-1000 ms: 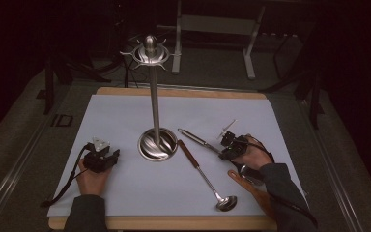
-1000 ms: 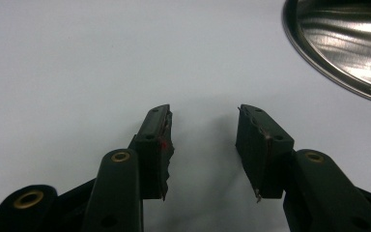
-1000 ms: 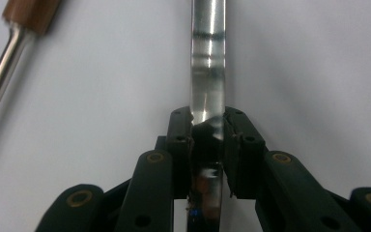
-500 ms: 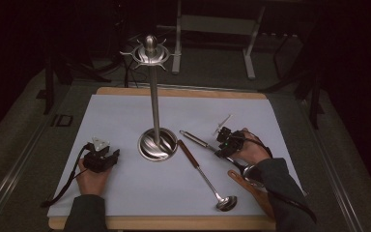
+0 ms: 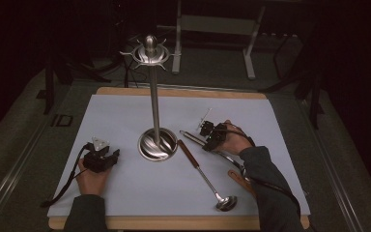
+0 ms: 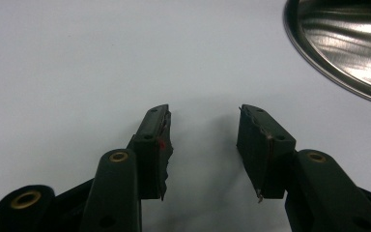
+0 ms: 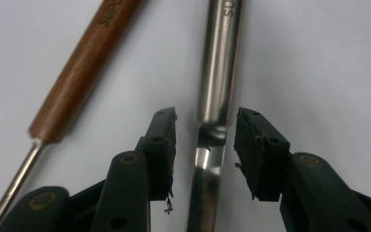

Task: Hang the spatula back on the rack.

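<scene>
Your right gripper (image 5: 209, 138) sits low over the white table cover (image 5: 125, 116), its jaws spread to either side of a steel-handled utensil (image 7: 220, 63) without pressing on it; they have just been opening. In the right gripper view the polished handle runs straight up between the two black pads, with daylight on both sides, and stamped letters beginning "SU" can be read at its top edge before the frame cuts them off. Just beside it lies a ladle (image 5: 204, 175) with a brown wooden grip (image 7: 84, 67), also printed with lettering that starts "SU"; the rest is cropped. From the high view, that ladle stretches from near the stand's base toward you, its bowl near the table's front edge.

Your left gripper (image 5: 101, 158) rests on the cover at the left, jaws apart and nothing between them. The left gripper view shows the shiny round base (image 6: 343, 48) of the utensil stand (image 5: 154, 111) at upper right. The stand rises upright at mid-table, crowned by a ring of hooks.
</scene>
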Tool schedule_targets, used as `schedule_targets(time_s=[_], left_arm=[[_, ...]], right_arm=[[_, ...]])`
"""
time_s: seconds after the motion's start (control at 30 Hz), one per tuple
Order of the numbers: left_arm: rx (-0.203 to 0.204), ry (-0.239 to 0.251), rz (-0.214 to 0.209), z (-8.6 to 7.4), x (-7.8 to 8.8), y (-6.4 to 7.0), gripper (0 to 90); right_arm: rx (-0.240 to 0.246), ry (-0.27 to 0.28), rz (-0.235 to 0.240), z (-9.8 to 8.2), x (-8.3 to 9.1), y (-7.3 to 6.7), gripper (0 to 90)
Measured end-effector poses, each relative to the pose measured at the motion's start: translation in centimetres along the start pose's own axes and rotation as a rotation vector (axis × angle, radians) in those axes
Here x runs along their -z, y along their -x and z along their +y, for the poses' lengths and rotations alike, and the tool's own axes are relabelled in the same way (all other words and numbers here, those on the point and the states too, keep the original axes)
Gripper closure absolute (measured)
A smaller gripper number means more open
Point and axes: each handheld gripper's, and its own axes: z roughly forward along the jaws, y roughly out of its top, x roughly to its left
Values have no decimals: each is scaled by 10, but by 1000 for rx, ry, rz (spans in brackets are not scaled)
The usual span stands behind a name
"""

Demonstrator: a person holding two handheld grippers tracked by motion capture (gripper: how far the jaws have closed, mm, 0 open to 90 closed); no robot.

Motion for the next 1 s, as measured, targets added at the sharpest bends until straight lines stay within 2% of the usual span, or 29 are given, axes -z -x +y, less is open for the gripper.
schedule_targets(time_s=[0.3,0.5,0.73,0.93,1.0], left_arm=[[2,0,-3,0,0,0,551],[2,-1,-4,0,0,0,551],[2,-1,-4,0,0,-1,550],[1,-1,-2,0,0,0,549],[2,0,-1,0,0,0,548]], right_arm=[[-4,-33,26,14,-10,6,619],[-24,-81,37,26,-16,10,659],[-44,-152,56,33,-24,12,657],[-41,-170,62,36,-26,13,667],[-53,-165,67,35,-26,14,675]])
